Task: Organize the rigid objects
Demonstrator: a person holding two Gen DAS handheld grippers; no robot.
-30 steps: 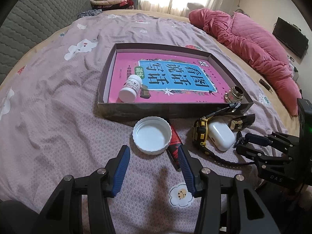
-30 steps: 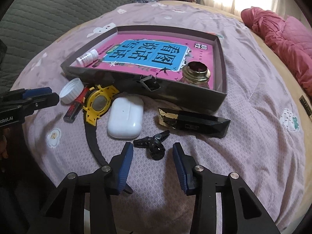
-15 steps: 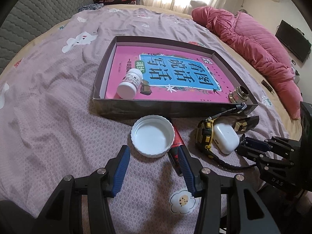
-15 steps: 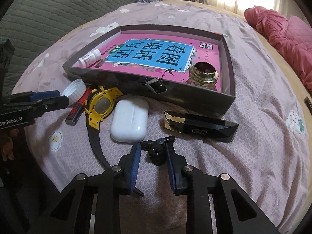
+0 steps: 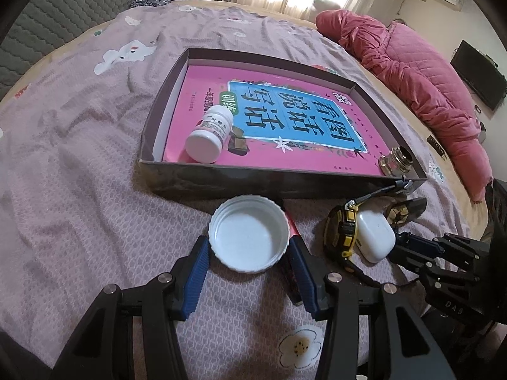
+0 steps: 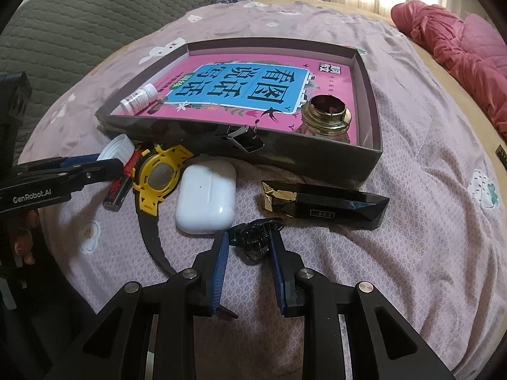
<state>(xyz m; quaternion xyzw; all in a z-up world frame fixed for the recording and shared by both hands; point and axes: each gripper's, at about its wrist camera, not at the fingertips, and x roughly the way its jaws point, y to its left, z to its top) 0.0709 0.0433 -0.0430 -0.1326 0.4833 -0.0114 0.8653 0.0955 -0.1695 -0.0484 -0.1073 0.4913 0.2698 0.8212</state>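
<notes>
Both tongs had changed since a second earlier: the right gripper [image 6: 247, 247] had closed its jaws onto the black clip [image 6: 255, 240], while the left gripper [image 5: 248, 258] had come forward around the white lid [image 5: 249, 237]. Its jaws stood apart, straddling the lid, pads beside its rim but seemingly not pressing. That likely meant clip and lid would go next into the box [image 5: 253, 186] ahead of both tongs.

On the bed, the tray [image 6: 367, 161] holds a book [image 6: 253, 95], bottle [image 6: 138, 98] and jar [image 6: 324, 119]; before it lie cap [image 5: 250, 237], watch [image 6: 158, 179], earbud case [image 6: 206, 198].
</notes>
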